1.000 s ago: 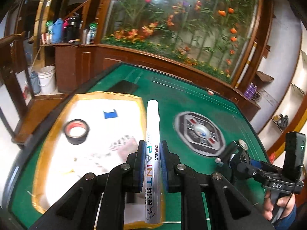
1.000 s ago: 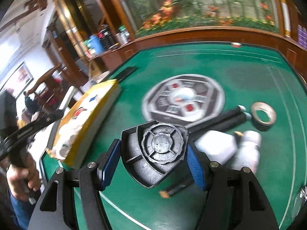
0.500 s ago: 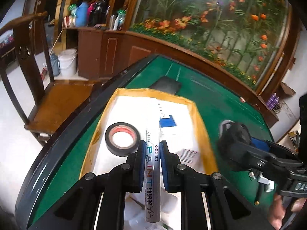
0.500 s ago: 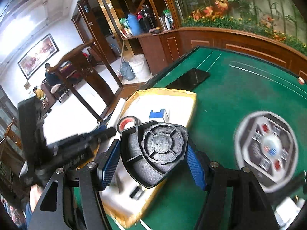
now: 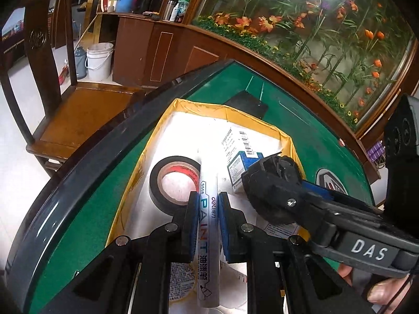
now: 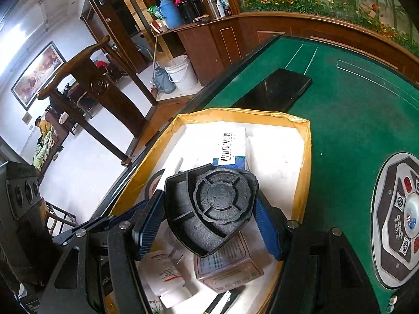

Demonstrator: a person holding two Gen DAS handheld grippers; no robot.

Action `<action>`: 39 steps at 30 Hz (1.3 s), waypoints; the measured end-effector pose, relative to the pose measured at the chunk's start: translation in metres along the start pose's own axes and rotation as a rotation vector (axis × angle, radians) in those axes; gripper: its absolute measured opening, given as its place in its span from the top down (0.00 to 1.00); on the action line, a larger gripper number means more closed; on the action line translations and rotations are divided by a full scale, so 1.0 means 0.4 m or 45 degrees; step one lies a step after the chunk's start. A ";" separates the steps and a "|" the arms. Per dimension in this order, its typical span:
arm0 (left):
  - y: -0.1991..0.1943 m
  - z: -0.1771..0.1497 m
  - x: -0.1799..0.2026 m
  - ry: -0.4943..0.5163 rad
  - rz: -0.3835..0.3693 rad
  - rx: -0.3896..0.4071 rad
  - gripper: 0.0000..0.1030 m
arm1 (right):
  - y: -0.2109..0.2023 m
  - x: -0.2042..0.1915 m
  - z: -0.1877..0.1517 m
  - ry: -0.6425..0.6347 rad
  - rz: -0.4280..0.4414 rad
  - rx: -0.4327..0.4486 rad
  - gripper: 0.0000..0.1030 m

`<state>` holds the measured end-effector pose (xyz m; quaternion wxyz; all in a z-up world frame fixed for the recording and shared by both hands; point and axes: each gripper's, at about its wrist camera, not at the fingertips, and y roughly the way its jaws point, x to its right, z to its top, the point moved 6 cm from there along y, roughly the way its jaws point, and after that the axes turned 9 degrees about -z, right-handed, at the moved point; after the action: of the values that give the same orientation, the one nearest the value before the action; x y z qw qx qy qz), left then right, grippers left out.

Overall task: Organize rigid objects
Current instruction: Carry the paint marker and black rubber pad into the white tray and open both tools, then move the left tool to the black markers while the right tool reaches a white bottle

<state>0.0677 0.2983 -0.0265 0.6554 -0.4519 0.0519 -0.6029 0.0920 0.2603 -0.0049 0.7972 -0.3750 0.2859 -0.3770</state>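
My left gripper (image 5: 207, 204) is shut on a white paint marker (image 5: 208, 238) and holds it over the yellow-rimmed white box (image 5: 285, 136) on the green table. Under the marker's tip lies a black tape roll (image 5: 157, 183). My right gripper (image 6: 209, 217) is shut on a black foam block (image 6: 217, 209) and hangs over the same box (image 6: 306, 162); it shows at the right of the left wrist view (image 5: 277, 191). In the box lie a blue and white carton (image 6: 233, 144), a white bottle (image 6: 165, 277) and a pink-labelled packet (image 6: 230, 264).
A black flat case (image 6: 277, 89) lies on the felt beyond the box. The table's round centre console (image 6: 403, 219) sits to the right. A wooden chair (image 5: 65, 110) stands at the table's left edge, with a white bucket (image 5: 98, 60) behind.
Both grippers have swung left from the table's centre to above the box, each keeping its hold. The right gripper with the foam block has come close beside the left one.
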 end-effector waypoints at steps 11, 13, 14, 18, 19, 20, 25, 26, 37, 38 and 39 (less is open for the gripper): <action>-0.032 -0.006 -0.007 -0.031 0.003 0.023 0.63 | -0.033 0.016 -0.001 0.035 0.053 0.014 0.35; -0.043 -0.011 0.005 -0.018 0.003 0.033 0.54 | -0.065 0.028 -0.002 0.057 0.086 0.051 0.35; -0.047 -0.013 0.012 -0.010 0.009 0.039 0.53 | -0.075 0.030 -0.002 0.055 0.099 0.061 0.35; -0.062 -0.026 0.039 0.011 0.023 0.054 0.53 | -0.113 0.033 0.000 0.046 0.107 0.092 0.34; -0.066 -0.031 0.043 0.012 0.023 0.054 0.53 | -0.118 0.034 -0.002 0.043 0.100 0.093 0.34; -0.072 -0.037 0.049 0.016 0.019 0.055 0.53 | -0.126 0.037 -0.004 0.049 0.101 0.100 0.34; -0.100 -0.072 0.109 0.093 -0.002 0.061 0.53 | -0.221 0.091 -0.057 0.094 0.173 0.163 0.34; -0.104 -0.081 0.130 0.117 -0.009 0.062 0.53 | -0.233 0.102 -0.069 0.095 0.170 0.169 0.34; -0.069 -0.204 0.399 0.443 -0.149 -0.047 0.53 | -0.427 0.450 -0.297 0.295 -0.023 0.263 0.34; -0.058 -0.215 0.421 0.470 -0.160 -0.065 0.53 | -0.446 0.495 -0.312 0.336 -0.041 0.282 0.34; -0.039 -0.230 0.450 0.507 -0.176 -0.095 0.53 | -0.466 0.545 -0.329 0.385 -0.063 0.299 0.34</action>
<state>0.0478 0.1010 0.0154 0.5720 -0.3503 0.1716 -0.7216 0.0430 -0.0488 0.0360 0.7739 -0.2252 0.3473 -0.4792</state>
